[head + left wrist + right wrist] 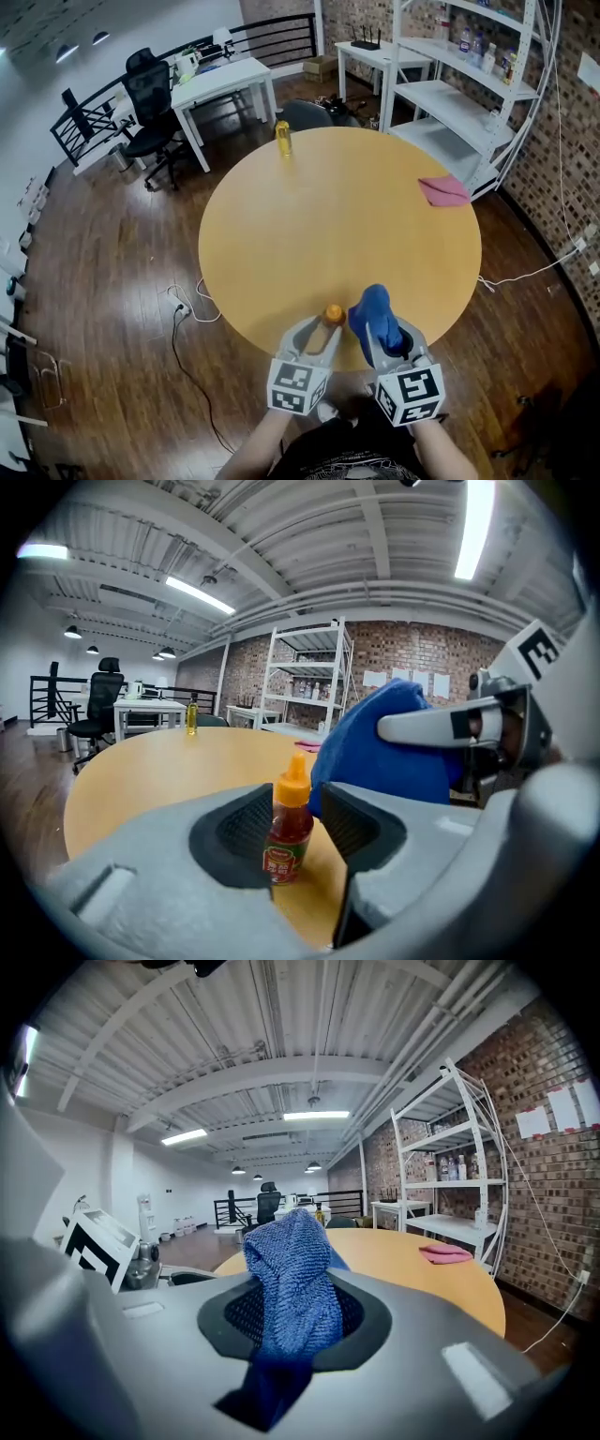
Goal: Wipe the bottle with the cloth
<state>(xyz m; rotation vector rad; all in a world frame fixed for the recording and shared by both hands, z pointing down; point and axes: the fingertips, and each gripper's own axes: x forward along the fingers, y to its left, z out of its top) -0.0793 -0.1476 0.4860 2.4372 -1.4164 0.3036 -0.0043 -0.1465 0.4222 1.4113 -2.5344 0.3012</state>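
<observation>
Working at the near edge of the round counter [281,225]. Pinching the blue cloth [291,1269], soft and limp, in the right claw [380,333]. Holding the left claw [321,328] open around the bottle [286,841], pads seemingly not pressing. Judging it light, smooth, easy to tip. Standing upright, long axis vertical, orange cap pointing up. Probably best taking it at the belly.

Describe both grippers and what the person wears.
The left gripper and right gripper are light grey moulded shells, each with two broad jaws lined with black ribbed pads. Each carries at its rear a white cube printed with black square markers. No cables show. The person wears a black shirt with a pale print, and no sleeves cover the forearms.
</observation>
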